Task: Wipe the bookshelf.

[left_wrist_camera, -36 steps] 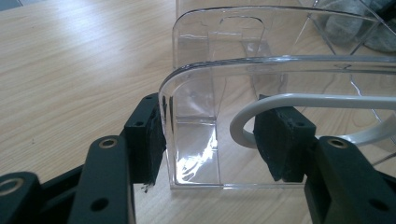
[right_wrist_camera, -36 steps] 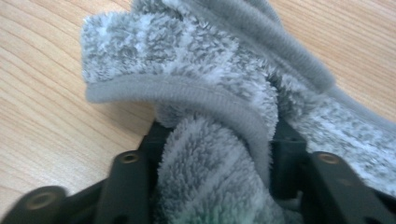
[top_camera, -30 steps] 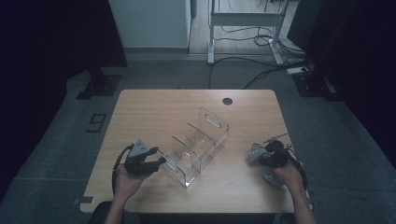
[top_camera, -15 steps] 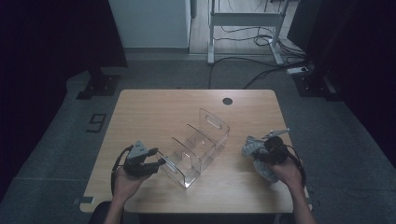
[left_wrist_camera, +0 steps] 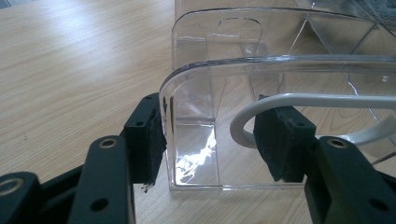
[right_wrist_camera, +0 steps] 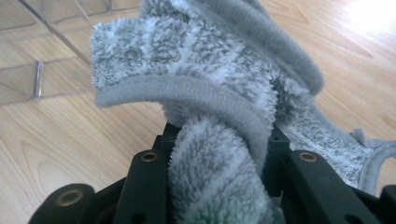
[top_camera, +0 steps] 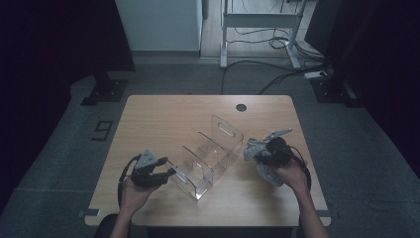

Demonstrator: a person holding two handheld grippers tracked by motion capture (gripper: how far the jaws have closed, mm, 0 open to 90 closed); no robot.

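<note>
Left tongs (left_wrist_camera: pixel 210 135) clamp organizer (left_wrist_camera: pixel 280 70) wall | right tongs (right_wrist_camera: pixel 217 158) grip cloth (right_wrist_camera: pixel 205 84)

No readable text, label or number appears anywhere.

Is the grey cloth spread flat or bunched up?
Bunched up: the grey cloth is gathered in thick folds between the right gripper's jaws, above the table.

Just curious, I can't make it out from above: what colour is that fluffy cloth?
The cloth is grey, with lighter whitish flecks in its pile and a plain grey hem; the right gripper view shows it best.
</note>
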